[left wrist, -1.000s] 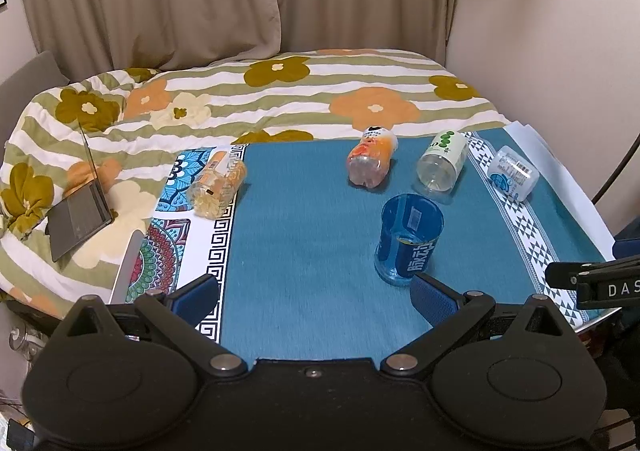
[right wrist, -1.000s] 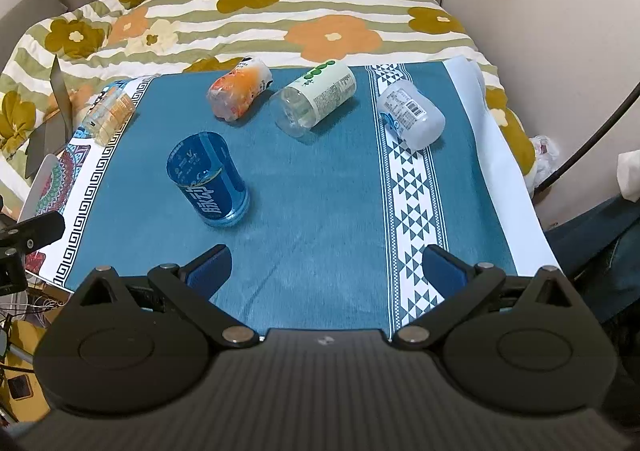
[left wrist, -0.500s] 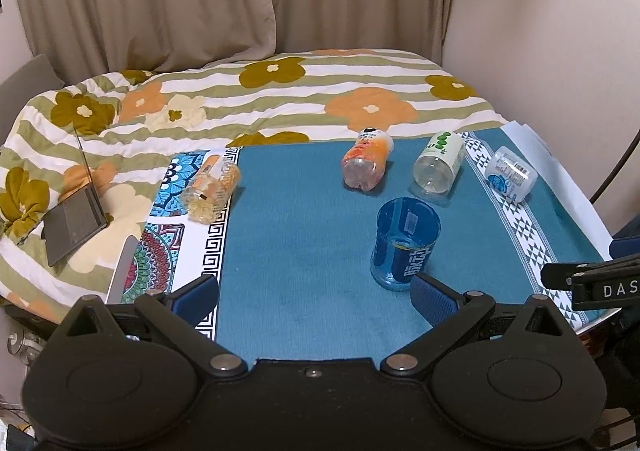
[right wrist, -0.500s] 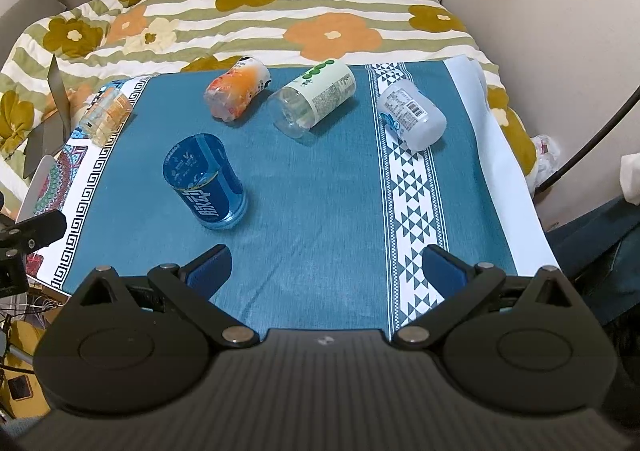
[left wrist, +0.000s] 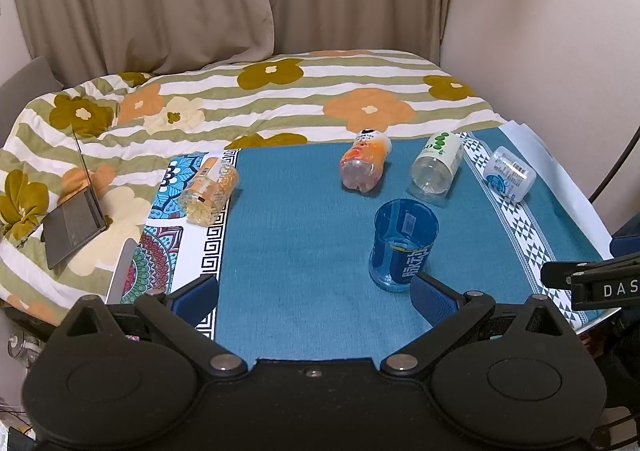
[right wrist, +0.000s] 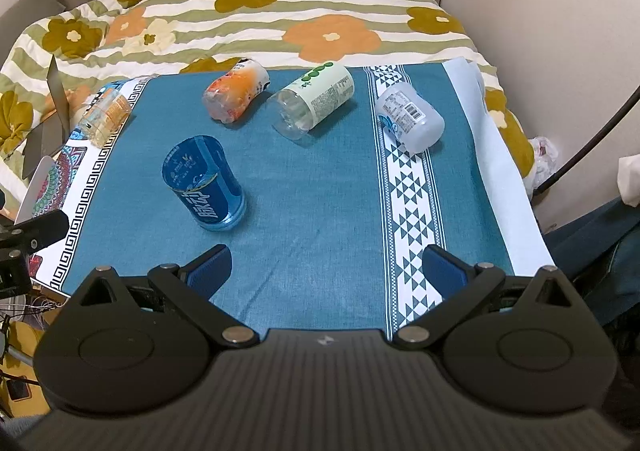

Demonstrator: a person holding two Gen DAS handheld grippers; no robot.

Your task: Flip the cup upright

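A blue transparent cup point(left wrist: 402, 245) stands upright on the teal cloth, its open mouth up; it also shows in the right wrist view point(right wrist: 204, 183). My left gripper point(left wrist: 316, 293) is open and empty, its right fingertip point(left wrist: 434, 297) just in front of the cup, not touching. My right gripper point(right wrist: 326, 271) is open and empty, near the table's front edge, to the right of the cup. Several cut bottle cups lie on their sides: an orange one point(right wrist: 236, 95), a green-labelled one point(right wrist: 314, 101), a white one point(right wrist: 410, 118) and a yellow one point(left wrist: 208, 191).
The teal cloth point(right wrist: 312, 187) covers the table, with a white triangle-patterned band point(right wrist: 408, 203) at the right. A flowered quilt point(left wrist: 280, 99) lies behind. A laptop point(left wrist: 76, 219) sits at the left. The wall is close on the right.
The left gripper has drawn slightly back and up from the blue cup, which stays standing. The right gripper has barely moved.
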